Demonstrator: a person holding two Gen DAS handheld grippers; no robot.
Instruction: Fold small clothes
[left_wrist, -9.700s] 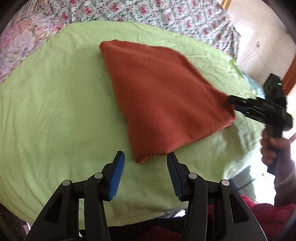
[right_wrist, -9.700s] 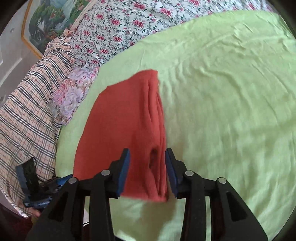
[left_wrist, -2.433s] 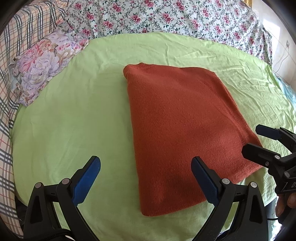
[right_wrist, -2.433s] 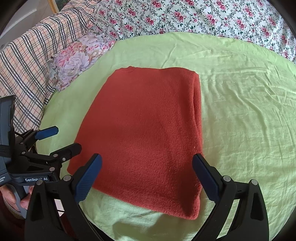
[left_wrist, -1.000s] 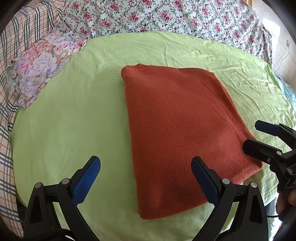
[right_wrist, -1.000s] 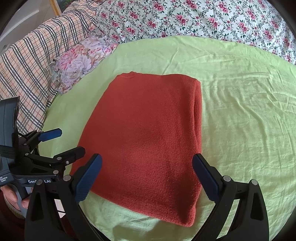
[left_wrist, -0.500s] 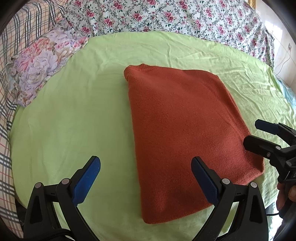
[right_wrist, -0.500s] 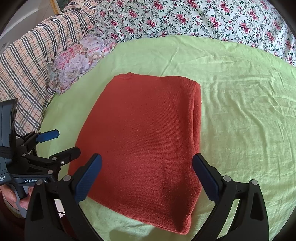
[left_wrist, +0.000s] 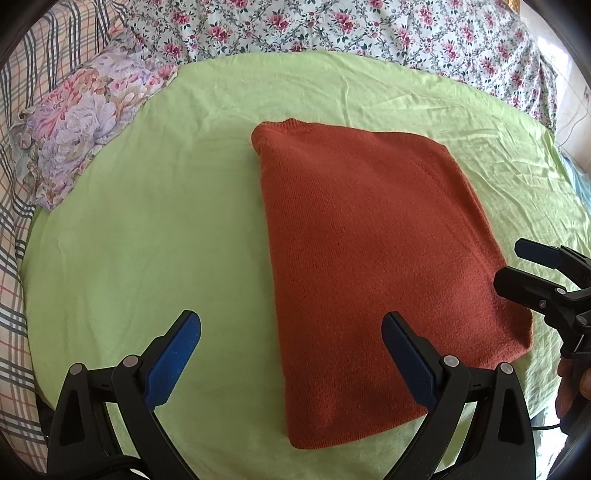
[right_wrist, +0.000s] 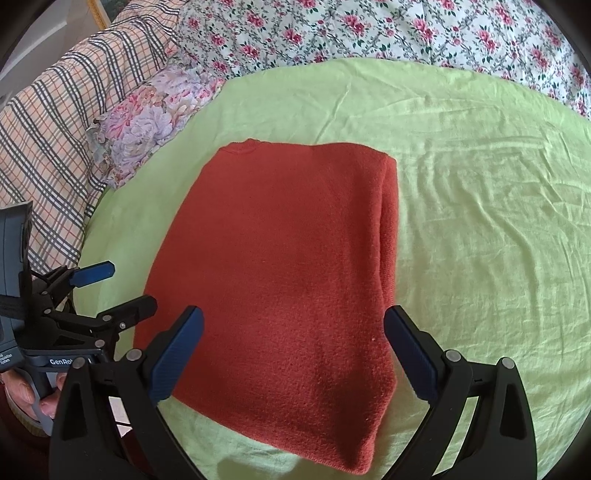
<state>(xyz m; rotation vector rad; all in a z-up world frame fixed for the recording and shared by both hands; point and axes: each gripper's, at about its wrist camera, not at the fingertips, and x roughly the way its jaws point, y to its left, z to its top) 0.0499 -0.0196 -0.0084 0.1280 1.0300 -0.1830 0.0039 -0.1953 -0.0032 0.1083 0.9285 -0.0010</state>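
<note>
Covering the bed, a light green sheet lies slightly wrinkled, with a white quilt printed in pink flowers along its far edge, a lilac floral pillow at the far left and a checked blanket beyond that. On the sheet rests the rust-orange knitted garment, folded into a flat rectangle, its stacked fold edges showing along its right side in the right wrist view. The left claw hangs over the near left part of the garment with its blue-padded jaws spread wide and nothing between them. The right claw hangs over the garment's near edge, jaws likewise wide apart and holding nothing. Each claw shows at the other view's edge, just beside a near corner of the garment.
</note>
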